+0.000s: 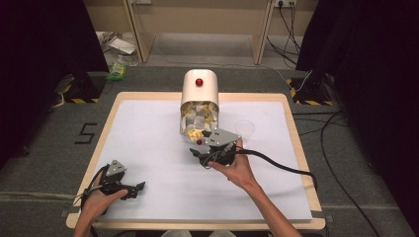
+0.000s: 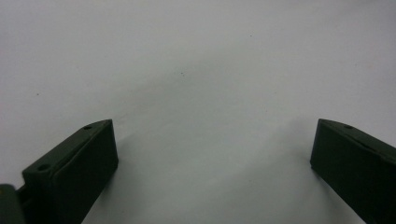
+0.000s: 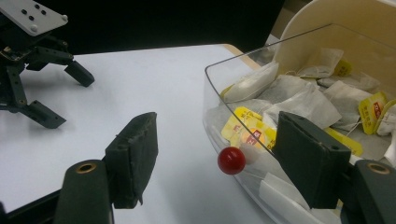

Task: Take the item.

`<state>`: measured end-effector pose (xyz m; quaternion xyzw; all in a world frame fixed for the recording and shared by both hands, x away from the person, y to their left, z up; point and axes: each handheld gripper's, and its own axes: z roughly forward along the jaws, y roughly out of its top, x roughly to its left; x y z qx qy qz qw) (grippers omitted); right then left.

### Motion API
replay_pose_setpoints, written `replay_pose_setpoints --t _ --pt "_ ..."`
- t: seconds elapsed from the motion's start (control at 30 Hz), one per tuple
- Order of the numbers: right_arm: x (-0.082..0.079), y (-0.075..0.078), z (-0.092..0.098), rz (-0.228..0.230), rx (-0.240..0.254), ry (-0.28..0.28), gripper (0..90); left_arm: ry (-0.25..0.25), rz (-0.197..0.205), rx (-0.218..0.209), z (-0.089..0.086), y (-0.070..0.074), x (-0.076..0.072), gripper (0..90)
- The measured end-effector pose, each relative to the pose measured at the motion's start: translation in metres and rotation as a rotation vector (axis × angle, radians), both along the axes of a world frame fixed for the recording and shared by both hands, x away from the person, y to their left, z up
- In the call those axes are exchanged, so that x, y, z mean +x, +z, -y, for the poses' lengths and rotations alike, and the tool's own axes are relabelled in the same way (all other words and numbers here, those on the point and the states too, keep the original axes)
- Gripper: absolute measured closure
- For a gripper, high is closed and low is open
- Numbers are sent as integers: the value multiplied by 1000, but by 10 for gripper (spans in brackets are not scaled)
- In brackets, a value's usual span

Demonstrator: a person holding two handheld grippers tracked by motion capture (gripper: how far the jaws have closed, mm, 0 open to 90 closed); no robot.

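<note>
Right gripper open, red knob between jaws, untouched

On the white surface a cream dispenser bin with a red knob stands at the far edge, its clear drawer full of tea bags. The right gripper sits just before the drawer's front. The left gripper rests near the front left corner, jaws apart. A clear cup stands right of the drawer.
</note>
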<state>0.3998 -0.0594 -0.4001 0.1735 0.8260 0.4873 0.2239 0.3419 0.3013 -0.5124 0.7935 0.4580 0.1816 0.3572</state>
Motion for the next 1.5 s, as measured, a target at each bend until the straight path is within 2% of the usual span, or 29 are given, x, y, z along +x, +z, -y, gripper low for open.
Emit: replay_pose_setpoints --t 0.3,0.57,0.6,0.73,0.93,1.17,1.33,1.5 --pt "-4 -1 1 -9 -9 2 337 0 1 0 0 0 0 0" --pt "-2 0 3 -29 18 3 348 0 1 0 0 0 0 0" --pt "-1 1 3 -46 38 -3 349 0 1 0 0 0 0 0" --pt "1 4 4 -46 56 -7 353 0 1 0 0 0 0 0" --pt "10 14 10 -25 83 -64 374 0 1 0 0 0 0 0" --pt "23 20 10 -26 92 -100 404 0 0 -1 0 0 0 0" --pt "35 26 1 -25 77 -139 433 0 1 -1 0 0 0 0" --pt "40 30 -8 -26 71 -153 457 0 1 -1 0 0 0 0"
